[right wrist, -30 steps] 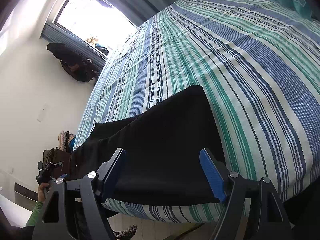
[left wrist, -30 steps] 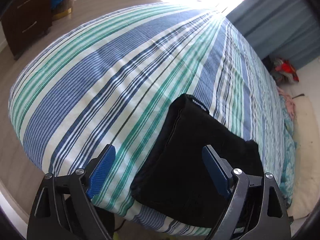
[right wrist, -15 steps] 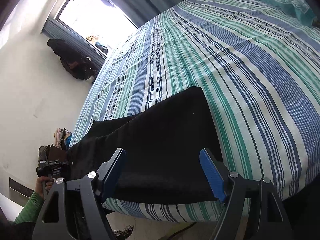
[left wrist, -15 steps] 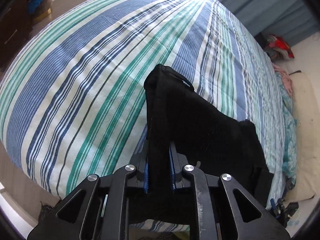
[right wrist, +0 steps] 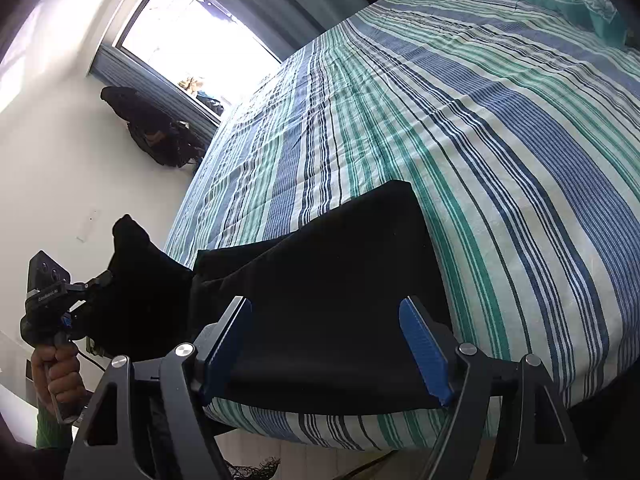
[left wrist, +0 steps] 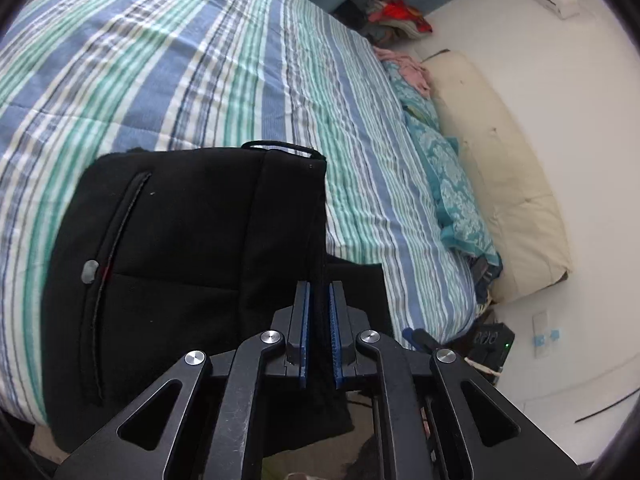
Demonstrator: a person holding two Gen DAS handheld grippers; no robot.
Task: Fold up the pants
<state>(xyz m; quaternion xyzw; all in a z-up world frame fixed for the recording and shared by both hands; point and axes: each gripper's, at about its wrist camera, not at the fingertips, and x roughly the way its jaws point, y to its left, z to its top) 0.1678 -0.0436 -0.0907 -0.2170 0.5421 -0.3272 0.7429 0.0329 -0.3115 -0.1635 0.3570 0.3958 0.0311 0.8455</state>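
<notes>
the left gripper [left wrist: 319, 320] has its blue pads clamped tight on a fold of the black pants [left wrist: 180, 248], angled downward. a hand [right wrist: 56, 376] grips its handle, left of the pants. the right gripper [right wrist: 326, 344] hovers over the pants, jaws spread wide, touching nothing.

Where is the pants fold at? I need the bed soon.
Done: the black pants already lie doubled lengthwise near the striped bed's edge. In hand: the left gripper is shut on one end of them, lifted clear of the bedspread. Left: carrying that end over; the right gripper hangs open above the other end.
</notes>
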